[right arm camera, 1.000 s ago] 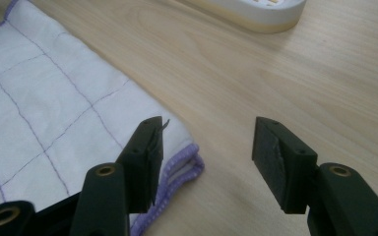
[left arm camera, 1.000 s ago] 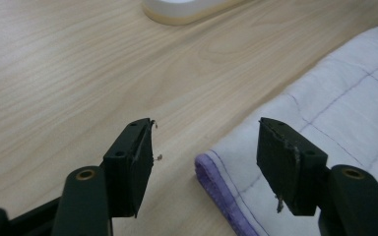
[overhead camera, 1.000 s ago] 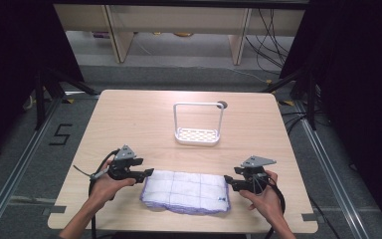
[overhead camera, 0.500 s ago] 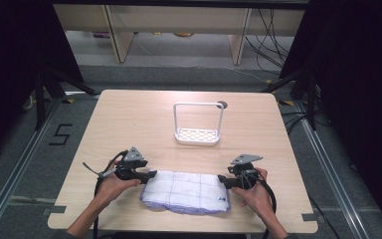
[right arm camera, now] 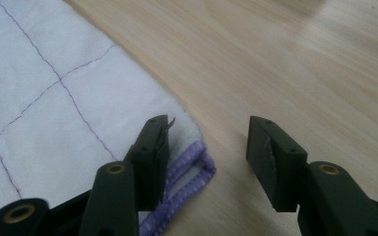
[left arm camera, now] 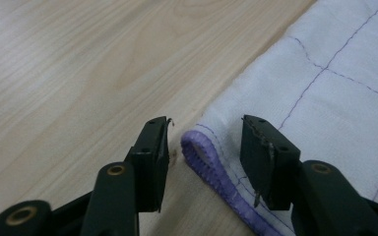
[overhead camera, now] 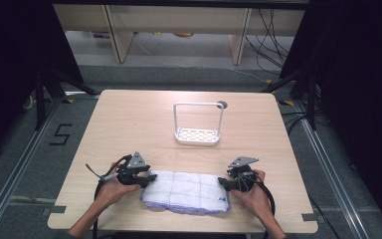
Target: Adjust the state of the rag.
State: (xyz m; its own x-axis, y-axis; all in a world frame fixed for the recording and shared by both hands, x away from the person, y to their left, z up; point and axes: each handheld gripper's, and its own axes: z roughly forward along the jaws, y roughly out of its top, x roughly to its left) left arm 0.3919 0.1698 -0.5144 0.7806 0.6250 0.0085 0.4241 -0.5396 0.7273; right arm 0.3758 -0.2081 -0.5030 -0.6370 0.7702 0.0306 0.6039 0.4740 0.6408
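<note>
We see a light wooden table [overhead camera: 129, 124] from above, with 2 hand-held grippers working at its near edge. Between them lies a folded white cloth [overhead camera: 186, 191] stitched in a purple grid and edged in purple, resting flat near the table's 6 o'clock side.

The left gripper [overhead camera: 146, 178] sits at the cloth's 9 o'clock end. In the left gripper view its jaws stand about half open and have just been closing, with the cloth's purple corner loop [left arm camera: 202, 155] between them; neither pad presses on the fabric yet. One jaw rests over bare wood, the other over the white fabric.

The right gripper [overhead camera: 222, 183] sits at the cloth's 3 o'clock end. In the right gripper view its jaws are also about half open and have just been closing. The purple hem corner [right arm camera: 192, 169] lies beside the jaw at the 9 o'clock side of that view, and the other jaw stands over bare wood, so nothing is held.

We judge the step in hand to be pinching the 2 end corners. To do it well, each gripper should slide a little further in so both pads cover all the folded layers, then close squarely on the hem. The right one looks as if it needs to shift toward the cloth first.

Farther off, toward 12 o'clock, a white wire rack [overhead camera: 198, 124] with a perforated base stands upright, well apart from the cloth.
</note>
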